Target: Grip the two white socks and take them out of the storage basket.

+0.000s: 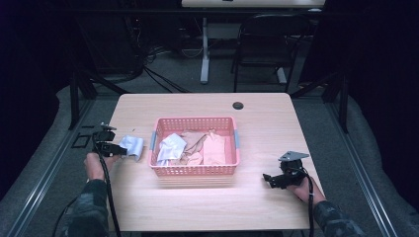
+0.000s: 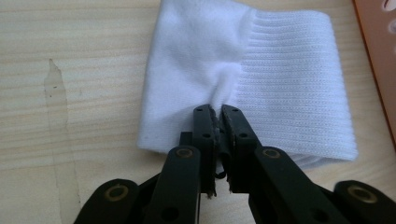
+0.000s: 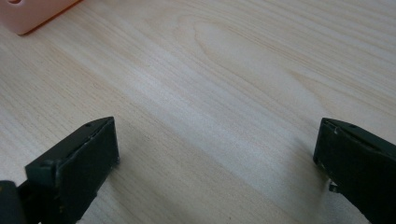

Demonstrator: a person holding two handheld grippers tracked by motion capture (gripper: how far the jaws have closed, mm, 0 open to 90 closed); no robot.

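White sock [image 2: 243, 74] lying flat near the left edge of the table [image 1: 267, 128], just beside the left wall of the pink basket [image 1: 195, 170] and apart from it. Left gripper [image 2: 218, 112] pinched tight on a fold of that sock, jaws all but touching, with cloth puckered between them where the smooth part meets the ribbed cuff. Right gripper [image 3: 215, 144] spread wide over bare wood near the right edge, holding nothing, with a corner of the basket at the top left of the right gripper view. Inside the basket, a loose heap of cloths [image 1: 197, 145] in white, tan and pale pink.

Step in hand, by the look of it: moving one sock between the table and the basket. Direction not clear from here; hard to say whether the sock is freshly taken out and about to be set down, or freshly gripped for putting in.

Next move, if into the basket: lift high enough to clear the left rim, carry across, then release over the heap. If laying out: simply open and back away without dragging the cloth. Thin pinch, so some risk of slipping.
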